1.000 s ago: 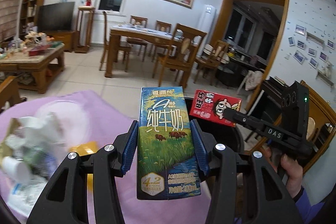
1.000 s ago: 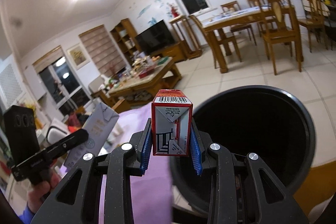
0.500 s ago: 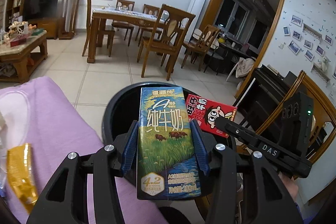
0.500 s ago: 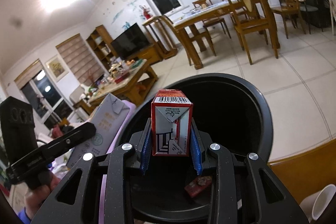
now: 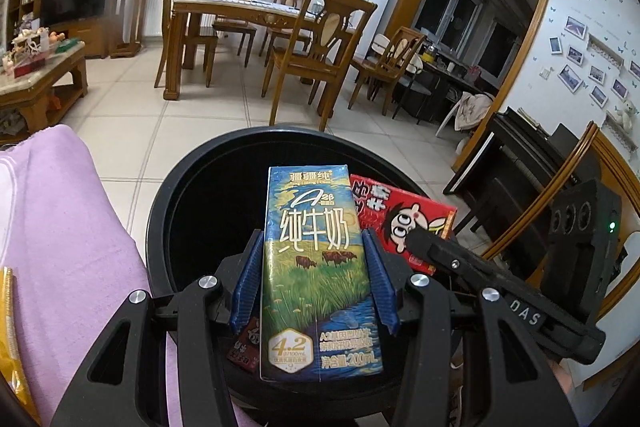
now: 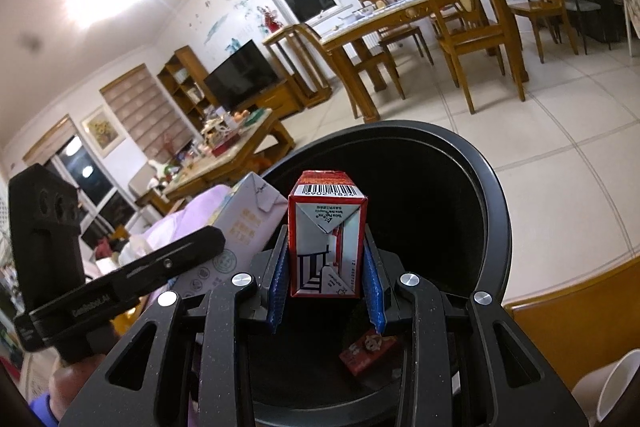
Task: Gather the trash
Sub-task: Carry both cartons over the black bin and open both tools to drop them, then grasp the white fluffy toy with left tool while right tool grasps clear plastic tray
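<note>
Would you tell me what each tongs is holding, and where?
Left tongs clamp the blue milk carton by its sides; right tongs clamp the red carton likewise.

Black bin [image 5: 160, 227] mouth wide and unblocked, one small red packet [image 6: 368, 351] deep on its floor, purple cloth [image 5: 68, 235] crowding its left rim, bare floor tiles [image 5: 188, 123] beyond it

Over the open mouth of the round black trash bin [image 5: 160, 227], a blue-and-green milk carton [image 5: 316, 267] stands upright beside a smaller red carton [image 6: 326, 235] held barcode end up, while a crumpled red wrapper [image 6: 368, 349] lies on the bin's bottom.
</note>
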Motion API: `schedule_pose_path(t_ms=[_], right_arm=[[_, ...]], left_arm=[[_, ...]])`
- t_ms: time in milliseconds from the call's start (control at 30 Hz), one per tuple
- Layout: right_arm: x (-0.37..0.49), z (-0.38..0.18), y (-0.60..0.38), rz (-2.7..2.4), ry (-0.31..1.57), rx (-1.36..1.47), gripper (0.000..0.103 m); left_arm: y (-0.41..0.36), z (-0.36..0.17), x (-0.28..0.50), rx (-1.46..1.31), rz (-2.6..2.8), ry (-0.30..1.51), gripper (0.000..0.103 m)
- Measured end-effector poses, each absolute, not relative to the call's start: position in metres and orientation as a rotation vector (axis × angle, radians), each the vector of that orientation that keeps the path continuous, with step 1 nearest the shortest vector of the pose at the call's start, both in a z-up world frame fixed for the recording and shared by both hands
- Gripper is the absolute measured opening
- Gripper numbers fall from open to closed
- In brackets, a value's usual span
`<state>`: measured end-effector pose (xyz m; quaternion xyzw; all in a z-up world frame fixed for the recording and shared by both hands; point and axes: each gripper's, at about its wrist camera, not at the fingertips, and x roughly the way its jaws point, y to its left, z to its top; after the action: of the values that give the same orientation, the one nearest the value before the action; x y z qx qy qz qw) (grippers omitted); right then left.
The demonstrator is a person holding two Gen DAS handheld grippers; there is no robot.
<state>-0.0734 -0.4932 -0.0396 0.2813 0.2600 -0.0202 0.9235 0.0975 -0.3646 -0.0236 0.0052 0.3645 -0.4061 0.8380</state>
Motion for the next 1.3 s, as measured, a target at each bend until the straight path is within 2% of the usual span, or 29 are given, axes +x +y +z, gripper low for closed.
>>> schedule_pose_path(t_ms=[433, 533, 567, 633, 900, 967, 1133, 1233, 1300], right_arm=[[-0.069, -0.052, -0.477, -0.058, 0.552, 0.574, 0.033], [-0.069, -0.054, -0.474, -0.053, 0.561, 0.582, 0.034], [-0.07, -0.054, -0.473, -0.054, 0.564, 0.582, 0.038], [-0.072, -0.055, -0.47, -0.058, 0.566, 0.58, 0.042], [-0.076, -0.041, -0.449, -0.063, 0.578, 0.531, 0.042], [-0.075, -0.032, -0.435, -0.053, 0.578, 0.505, 0.05], [-0.066, -0.013, -0.393, 0.017, 0.586, 0.449, 0.05], [-0.059, -0.005, -0.366, 0.066, 0.594, 0.42, 0.059], [-0.052, 0.001, -0.338, 0.116, 0.606, 0.388, 0.06]], left_arm=[[-0.365, -0.024, 0.099, -0.012, -0.855, 0.79, 0.051], [-0.362, -0.023, 0.1, -0.019, -0.851, 0.785, 0.063], [-0.36, -0.021, 0.099, -0.023, -0.848, 0.778, 0.067], [-0.357, -0.019, 0.097, -0.028, -0.845, 0.767, 0.07], [-0.335, -0.001, 0.083, -0.058, -0.859, 0.732, 0.071], [-0.32, 0.008, 0.076, -0.063, -0.855, 0.712, 0.073], [-0.271, 0.027, 0.062, -0.071, -0.821, 0.665, 0.074], [-0.231, 0.034, 0.051, -0.074, -0.773, 0.639, 0.074], [-0.196, 0.037, 0.043, -0.076, -0.717, 0.625, 0.074]])
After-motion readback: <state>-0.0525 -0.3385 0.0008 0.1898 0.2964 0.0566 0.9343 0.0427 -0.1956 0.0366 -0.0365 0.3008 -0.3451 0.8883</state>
